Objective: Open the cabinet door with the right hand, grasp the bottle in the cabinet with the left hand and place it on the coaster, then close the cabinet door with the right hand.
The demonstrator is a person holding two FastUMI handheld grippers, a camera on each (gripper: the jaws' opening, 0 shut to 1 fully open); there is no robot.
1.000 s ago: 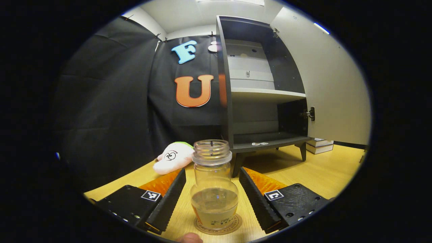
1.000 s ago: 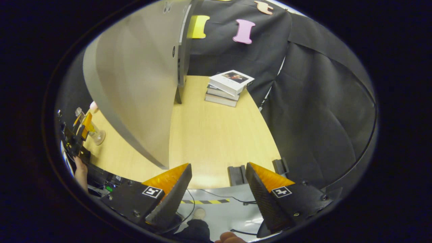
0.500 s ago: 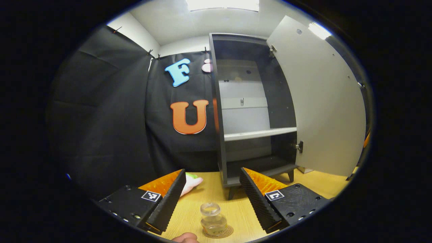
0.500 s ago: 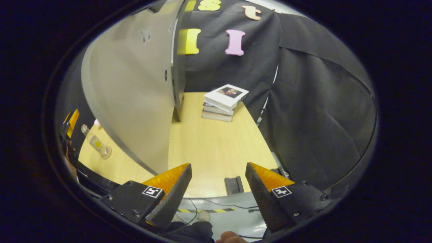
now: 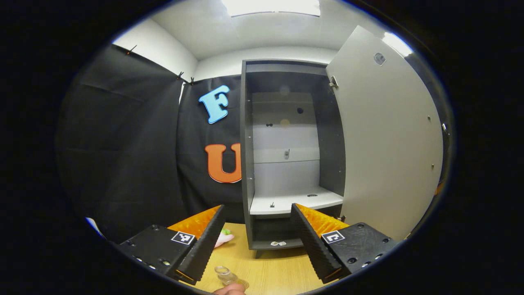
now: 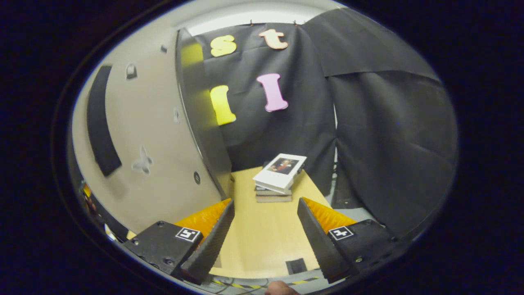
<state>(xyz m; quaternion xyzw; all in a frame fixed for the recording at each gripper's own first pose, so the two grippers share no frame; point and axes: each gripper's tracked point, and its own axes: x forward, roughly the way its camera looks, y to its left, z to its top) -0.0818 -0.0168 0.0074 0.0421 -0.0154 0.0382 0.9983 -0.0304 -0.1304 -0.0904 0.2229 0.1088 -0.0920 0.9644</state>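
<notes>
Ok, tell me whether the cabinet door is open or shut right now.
Open. In the left gripper view the cabinet door is swung wide to the right, and the cabinet interior with its white shelf is exposed.

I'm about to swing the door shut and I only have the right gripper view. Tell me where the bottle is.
Observer: In the left gripper view the bottle stands on the table in front of the cabinet, not inside it.
Operator: Confirm the left gripper is off it.
Observer: The left gripper is above the bottle, its jaws open with nothing between them.
Operator: Check the shelves before I close up.
Observer: The cabinet's shelves hold no bottle, just a few tiny bits I cannot identify.
</notes>
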